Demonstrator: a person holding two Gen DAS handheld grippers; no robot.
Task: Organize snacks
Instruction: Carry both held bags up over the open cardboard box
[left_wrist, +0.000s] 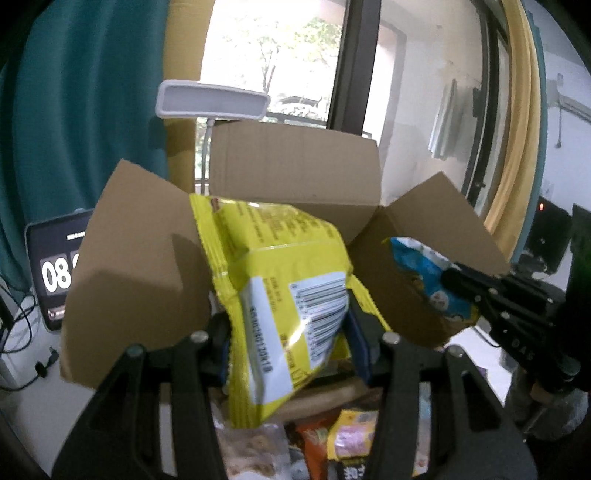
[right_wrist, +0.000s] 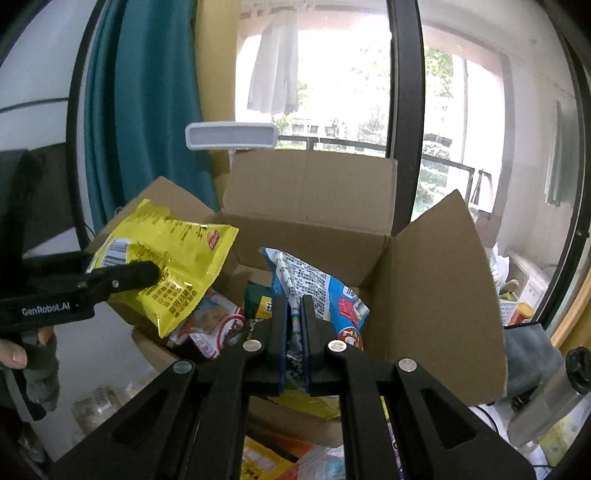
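Over open cardboard box (right_wrist: 436, 295), both claws loaded. Left gripper (left_wrist: 291, 332) clamped partway on yellow snack bag (left_wrist: 280, 280), pads either side of lower half w/ barcode facing cam; bag sticks up and fwd, top corner over box mouth. Right gripper (right_wrist: 294, 325) pinched nearly closed on blue snack bag (right_wrist: 314, 288), thin film edge betw pads, rest fanning up above box interior. Likely light, air-puffed, crinkly, slick film; contents prob crushable, so best gripped at flat seam or edge, not puffy middle. Inside box, red-white packet (right_wrist: 207, 325) and green packet (right_wrist: 258, 299) already lying near bottom. More loose packets below claws, outside box, too blurred to ID.
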